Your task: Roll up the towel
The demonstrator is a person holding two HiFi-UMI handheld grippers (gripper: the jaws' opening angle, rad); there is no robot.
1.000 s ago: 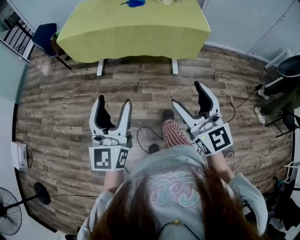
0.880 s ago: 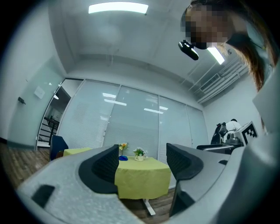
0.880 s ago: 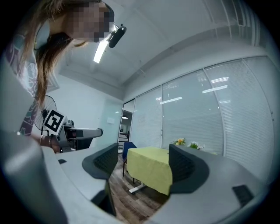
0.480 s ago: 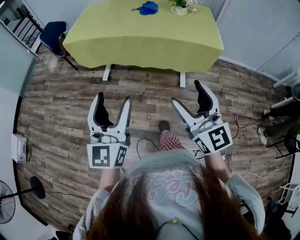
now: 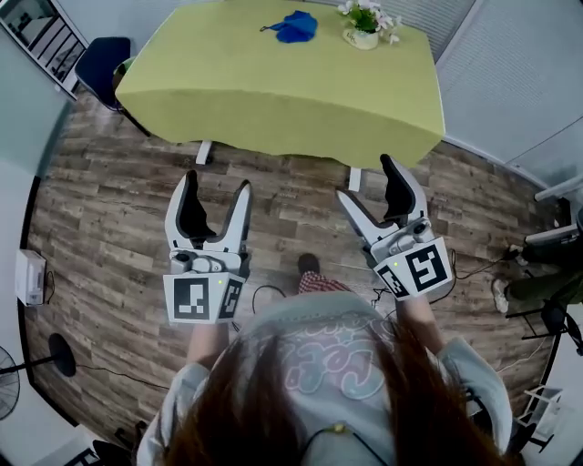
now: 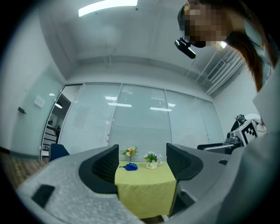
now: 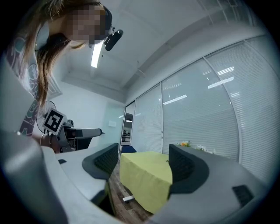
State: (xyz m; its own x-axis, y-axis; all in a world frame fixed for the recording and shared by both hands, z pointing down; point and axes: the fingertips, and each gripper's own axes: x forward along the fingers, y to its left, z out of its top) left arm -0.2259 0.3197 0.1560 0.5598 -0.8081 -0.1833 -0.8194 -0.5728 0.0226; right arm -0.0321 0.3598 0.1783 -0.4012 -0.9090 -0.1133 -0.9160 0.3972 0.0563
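Towel: a blue towel [image 5: 296, 27] lies bunched on the yellow-green desk [image 5: 273, 86] at the top centre of the head view, just left of a flower pot [image 5: 364, 25].
Towel's lie: crumpled, not spread; its longer run goes across the frame, with a thin tail to the left.
Left claw [image 5: 217, 187]: released, nothing between its jaws; its own view frames the towel [image 6: 129, 166] in the gap, well ahead.
Right claw [image 5: 366, 180]: released and empty; its view looks along the desk's corner.
Direction: the towel lies up-frame from both claws, well apart, with bare floor [image 5: 109, 209] between.
Nearer claw: I judge neither clearly nearer; the left is aimed more squarely at it.
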